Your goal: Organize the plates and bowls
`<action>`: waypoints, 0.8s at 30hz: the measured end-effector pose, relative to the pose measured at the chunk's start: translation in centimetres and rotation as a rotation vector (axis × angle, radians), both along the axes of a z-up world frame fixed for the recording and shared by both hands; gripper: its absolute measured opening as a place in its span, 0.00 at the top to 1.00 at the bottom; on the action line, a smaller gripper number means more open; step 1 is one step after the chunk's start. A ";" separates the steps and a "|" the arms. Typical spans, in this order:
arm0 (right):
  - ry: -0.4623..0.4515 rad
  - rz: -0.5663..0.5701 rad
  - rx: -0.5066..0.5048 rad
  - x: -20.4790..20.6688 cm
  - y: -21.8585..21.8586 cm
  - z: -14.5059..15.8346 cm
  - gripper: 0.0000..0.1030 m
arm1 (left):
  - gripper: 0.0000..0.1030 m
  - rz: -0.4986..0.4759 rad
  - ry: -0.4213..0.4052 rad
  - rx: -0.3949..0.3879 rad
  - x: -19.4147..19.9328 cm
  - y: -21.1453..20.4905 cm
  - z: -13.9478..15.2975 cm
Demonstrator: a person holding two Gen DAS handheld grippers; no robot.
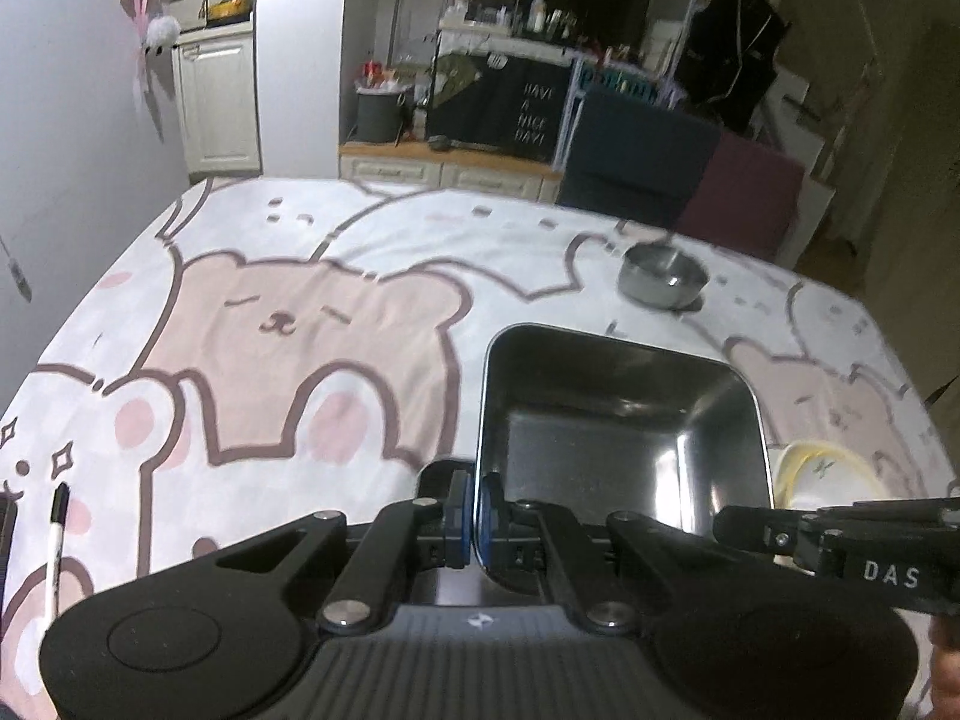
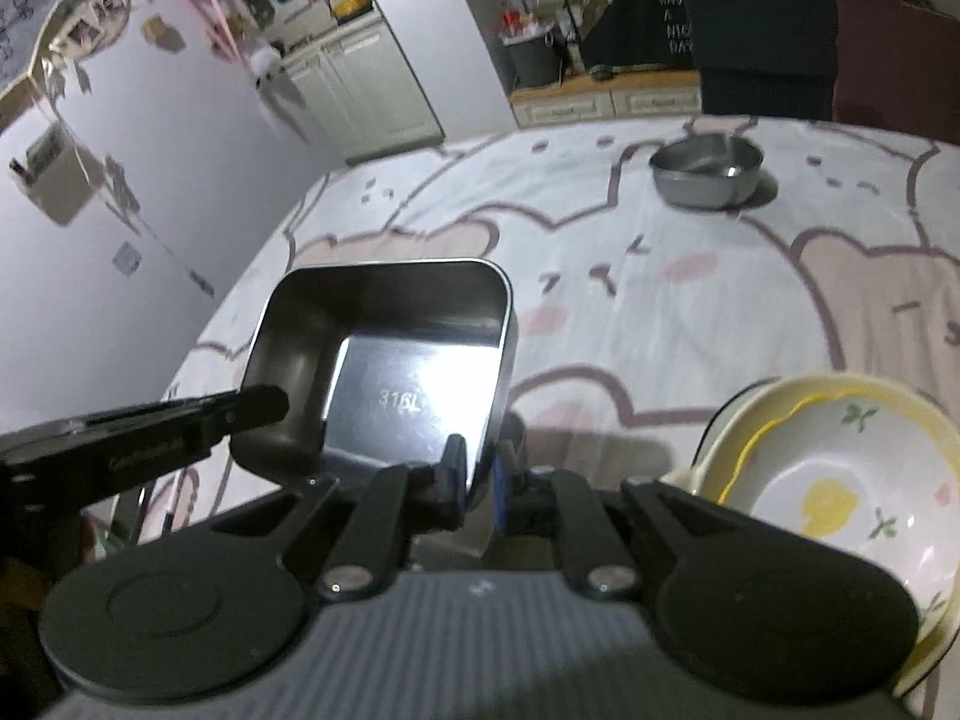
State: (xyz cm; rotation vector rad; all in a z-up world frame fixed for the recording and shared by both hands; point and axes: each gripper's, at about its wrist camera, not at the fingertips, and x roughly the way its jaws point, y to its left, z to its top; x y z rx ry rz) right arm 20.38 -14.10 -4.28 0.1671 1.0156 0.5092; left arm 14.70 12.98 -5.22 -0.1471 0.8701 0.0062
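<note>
A square steel container (image 1: 624,420) is held over the bear-print tablecloth. My left gripper (image 1: 474,516) is shut on its left wall. In the right wrist view the same container (image 2: 408,372), stamped 316L, is tilted, and my right gripper (image 2: 480,468) is shut on its right wall. A round steel bowl (image 1: 663,282) sits farther back on the table; it also shows in the right wrist view (image 2: 708,171). A stack of cream bowls with yellow and green print (image 2: 840,498) stands just right of the right gripper, and it shows partly in the left wrist view (image 1: 828,471).
A black marker pen (image 1: 57,534) lies near the table's front left edge. The tablecloth (image 1: 300,324) covers the whole table. A grey wall runs along the left side. Two chairs (image 1: 690,174) stand at the far edge.
</note>
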 end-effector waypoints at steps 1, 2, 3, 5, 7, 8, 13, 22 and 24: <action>0.013 0.005 -0.004 0.0 0.1 -0.2 0.88 | 0.98 -0.001 0.011 0.005 0.3 0.0 -0.3; 0.024 0.007 -0.007 -0.2 0.5 -0.4 0.88 | 0.98 0.000 0.026 0.008 0.5 0.1 -0.6; 0.035 0.008 -0.012 -0.1 0.6 -0.6 0.88 | 0.98 0.000 0.039 0.013 0.4 0.1 -1.1; 0.046 0.010 -0.022 -0.1 0.9 -0.8 0.88 | 0.97 -0.001 0.064 0.027 0.7 0.1 -1.7; 0.051 0.010 -0.029 0.1 1.2 -0.8 0.88 | 0.97 -0.007 0.080 0.041 0.9 0.0 -2.2; 0.053 0.011 -0.033 -0.2 1.2 -0.8 0.88 | 0.96 -0.008 0.088 0.047 1.0 -0.1 -2.3; 0.076 0.020 -0.053 0.3 1.9 -1.6 0.87 | 0.95 -0.002 0.125 0.063 1.7 0.1 -3.2; 0.091 0.058 -0.089 0.6 3.9 -3.0 0.85 | 0.92 -0.010 0.194 0.108 2.6 0.1 -4.6; 0.094 0.061 -0.092 0.7 4.0 -3.1 0.85 | 0.91 -0.010 0.203 0.115 2.7 0.1 -4.8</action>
